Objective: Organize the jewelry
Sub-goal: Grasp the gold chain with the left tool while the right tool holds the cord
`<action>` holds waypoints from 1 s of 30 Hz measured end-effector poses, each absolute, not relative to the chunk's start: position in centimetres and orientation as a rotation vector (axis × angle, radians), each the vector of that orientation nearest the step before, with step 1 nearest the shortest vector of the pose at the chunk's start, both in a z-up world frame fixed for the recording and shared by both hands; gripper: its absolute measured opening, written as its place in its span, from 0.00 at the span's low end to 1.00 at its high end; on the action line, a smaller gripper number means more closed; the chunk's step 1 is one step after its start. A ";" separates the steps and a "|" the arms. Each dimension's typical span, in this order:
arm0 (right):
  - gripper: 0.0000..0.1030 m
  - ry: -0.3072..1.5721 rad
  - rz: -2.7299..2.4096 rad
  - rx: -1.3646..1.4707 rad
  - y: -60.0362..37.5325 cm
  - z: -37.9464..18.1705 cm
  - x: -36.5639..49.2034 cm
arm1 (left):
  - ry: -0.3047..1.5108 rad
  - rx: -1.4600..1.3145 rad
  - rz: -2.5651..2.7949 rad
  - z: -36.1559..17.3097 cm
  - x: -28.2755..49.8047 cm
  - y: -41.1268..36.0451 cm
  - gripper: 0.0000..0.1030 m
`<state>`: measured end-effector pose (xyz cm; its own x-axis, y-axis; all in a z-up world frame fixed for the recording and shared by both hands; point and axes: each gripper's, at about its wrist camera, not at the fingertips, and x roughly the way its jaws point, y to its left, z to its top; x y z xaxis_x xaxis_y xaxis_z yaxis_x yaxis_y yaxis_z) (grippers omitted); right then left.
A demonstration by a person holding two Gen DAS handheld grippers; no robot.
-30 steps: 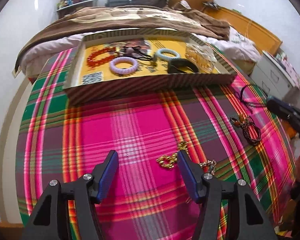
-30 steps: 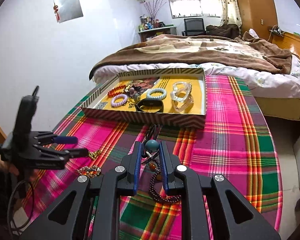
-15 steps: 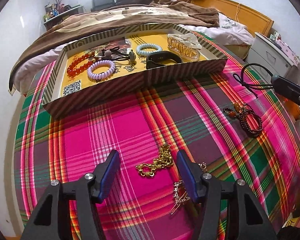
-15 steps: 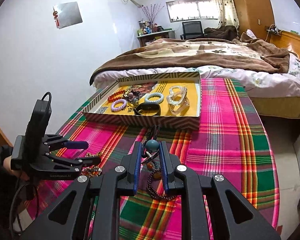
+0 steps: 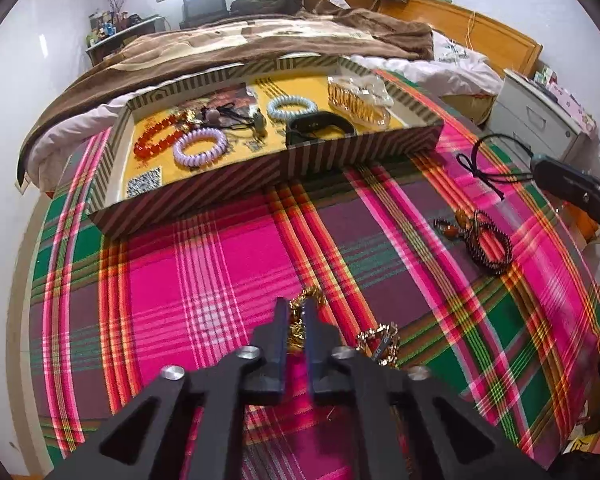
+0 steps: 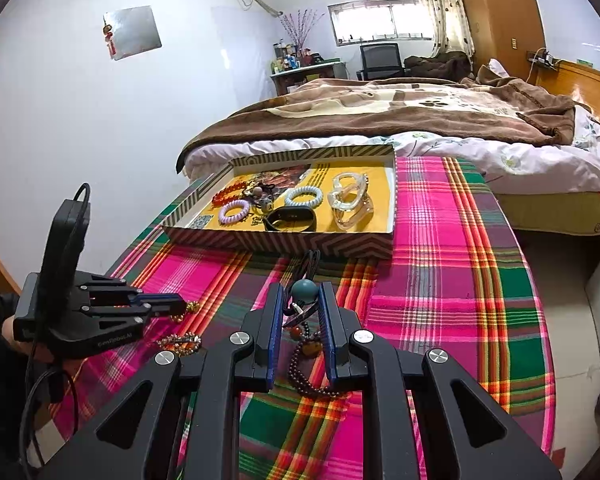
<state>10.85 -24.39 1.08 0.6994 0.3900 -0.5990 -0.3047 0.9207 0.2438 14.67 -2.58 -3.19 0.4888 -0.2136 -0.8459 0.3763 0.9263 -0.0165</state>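
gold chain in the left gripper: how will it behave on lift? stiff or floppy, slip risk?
Likely floppy: the gold chain is small links bunched on the plaid cloth, so the ends should dangle. The left gripper is shut on only part of it; the rest pokes past the tips, so it may swing. Shiny metal links could slip.

The left gripper [image 5: 296, 312] sits at the bottom middle of its own view, tipped down, with its two blue pads pressed tight together on a gold chain [image 5: 308, 300]. In the right wrist view it shows at the lower left, held by a hand [image 6: 10, 330] at the frame's edge. The right gripper [image 6: 300, 304] fills the bottom middle there, its jaws a little apart around a teal bead [image 6: 304, 290].
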 end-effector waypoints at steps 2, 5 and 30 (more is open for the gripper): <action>0.17 0.692 0.384 0.133 -24.5 1.2 10.9 | 0.993 0.165 -0.362 -3.0 14.8 -2.4 0.00; 0.17 0.687 0.380 0.133 -24.6 1.5 10.8 | 0.981 0.154 -0.362 -2.6 14.8 -2.0 0.00; 0.17 0.697 0.381 0.133 -24.6 1.1 10.8 | 1.002 0.136 -0.417 -4.0 15.4 -3.0 0.46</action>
<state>10.78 -24.64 1.12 0.7011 0.3851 -0.6001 -0.2972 0.9229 0.2450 15.41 -3.00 -3.97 0.4677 -0.2772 -0.8393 0.4008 0.9128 -0.0782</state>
